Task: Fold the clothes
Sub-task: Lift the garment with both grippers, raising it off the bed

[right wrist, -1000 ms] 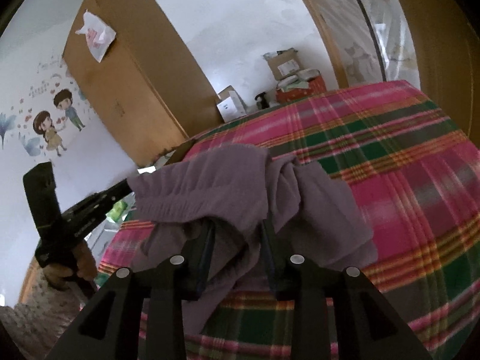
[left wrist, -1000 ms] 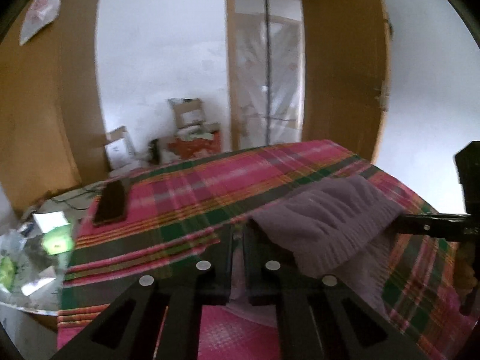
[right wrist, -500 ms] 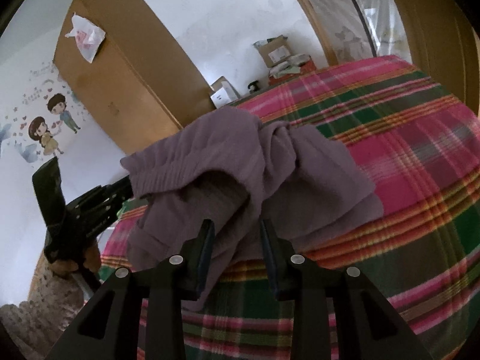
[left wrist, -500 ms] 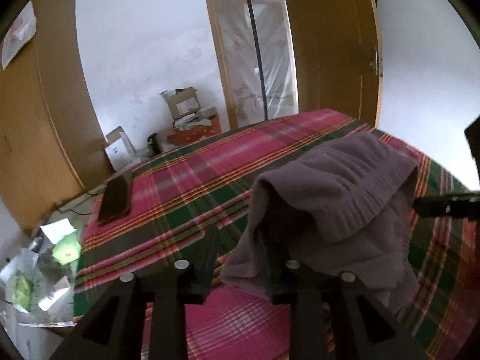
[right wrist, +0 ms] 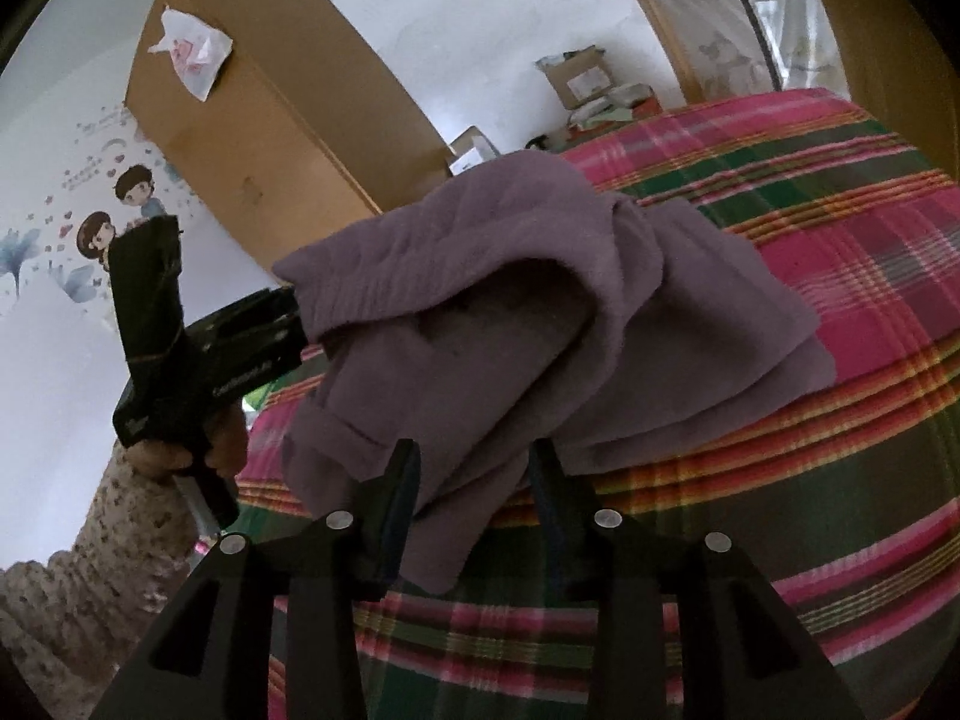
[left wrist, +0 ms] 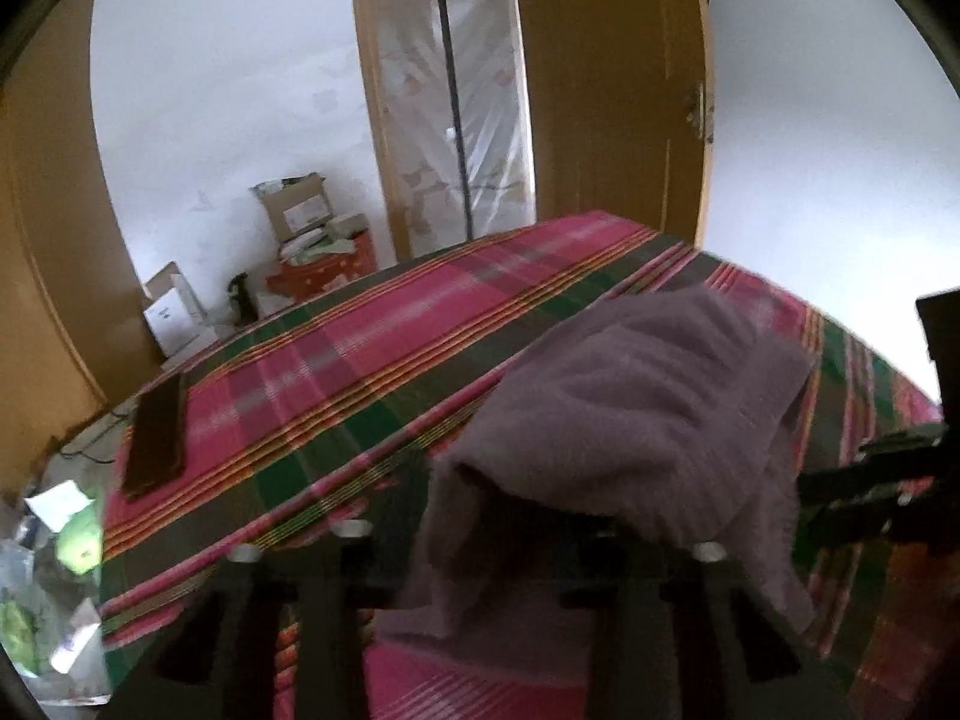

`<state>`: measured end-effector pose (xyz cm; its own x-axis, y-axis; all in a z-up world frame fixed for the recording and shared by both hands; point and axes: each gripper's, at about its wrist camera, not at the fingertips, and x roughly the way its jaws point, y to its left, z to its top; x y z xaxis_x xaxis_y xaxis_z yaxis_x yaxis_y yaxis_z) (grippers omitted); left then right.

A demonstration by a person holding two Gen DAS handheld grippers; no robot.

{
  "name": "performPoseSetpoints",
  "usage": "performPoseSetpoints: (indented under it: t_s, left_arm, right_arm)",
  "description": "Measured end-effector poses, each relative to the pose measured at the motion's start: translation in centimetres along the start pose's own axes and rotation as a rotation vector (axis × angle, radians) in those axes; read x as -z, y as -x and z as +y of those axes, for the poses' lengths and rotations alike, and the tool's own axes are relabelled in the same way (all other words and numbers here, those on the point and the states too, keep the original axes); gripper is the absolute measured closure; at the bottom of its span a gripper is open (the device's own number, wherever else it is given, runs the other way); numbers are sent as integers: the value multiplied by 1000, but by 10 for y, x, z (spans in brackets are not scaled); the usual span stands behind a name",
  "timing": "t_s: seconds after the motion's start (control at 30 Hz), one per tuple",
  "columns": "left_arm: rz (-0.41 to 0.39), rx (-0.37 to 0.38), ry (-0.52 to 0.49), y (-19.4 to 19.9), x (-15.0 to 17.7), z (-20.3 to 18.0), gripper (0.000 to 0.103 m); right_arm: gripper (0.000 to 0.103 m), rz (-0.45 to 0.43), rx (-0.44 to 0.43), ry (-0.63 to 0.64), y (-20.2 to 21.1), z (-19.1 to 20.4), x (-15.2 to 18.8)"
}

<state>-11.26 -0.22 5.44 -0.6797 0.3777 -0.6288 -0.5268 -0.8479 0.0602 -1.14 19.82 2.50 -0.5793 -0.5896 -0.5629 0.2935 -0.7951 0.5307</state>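
A: State of the garment (right wrist: 540,312)?

B: Purple, fleecy, bunched. It is raised over the plaid blanket (right wrist: 840,252), with its far folds resting on the blanket. A flap hangs down between the fingers (right wrist: 402,480) of the right gripper (right wrist: 474,480).

A: Right gripper: clamped or apart?

B: Its jaws stand apart with cloth draped in the gap. Whether the fingers pinch the cloth cannot be told from either view.

A: Left gripper (left wrist: 486,516)?

B: In its own view the garment (left wrist: 630,420) covers the right finger and hangs past the fingertips. The left finger (left wrist: 402,504) is blurred. A wide gap separates the two fingers, so the jaws read as apart; a grip on the cloth cannot be confirmed. In the right view the left gripper body meets the garment's left edge, held by a hand (right wrist: 198,450) in a textured sleeve (right wrist: 108,540).

A: Other items?

B: A dark flat object (left wrist: 156,438) lies near the blanket's (left wrist: 360,372) left edge, well apart from the garment. Cardboard boxes (left wrist: 294,210) sit against the far wall. A wardrobe (right wrist: 258,114) stands behind the left gripper.
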Motion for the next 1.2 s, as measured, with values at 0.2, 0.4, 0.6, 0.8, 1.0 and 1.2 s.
performPoseSetpoints:
  t_s: [0.2,0.4,0.6,0.8,1.0,1.2]
  left_arm:
    - [-58,9,147,15,-2,23,100]
    - [-103,-17,221,29,-1,42,100]
    - [-116,-19,264,33,4,50,100]
    - [-141,-41,318,45,9,59,100]
    - [-166,-67,368,57,13,68,100]
    - [-174,-86,394,69,21,73,100]
  right_arm:
    - [63,20,-129,-34,-3,4,4]
    - [62,78,-157,-45,-15,13,11]
    - [62,109,-134,-55,-25,19,13]
    - [59,103,-199,-142,-38,15,2]
    - [55,107,-269,-249,-44,10,8]
    - [48,88,-258,-309,-54,5,-1]
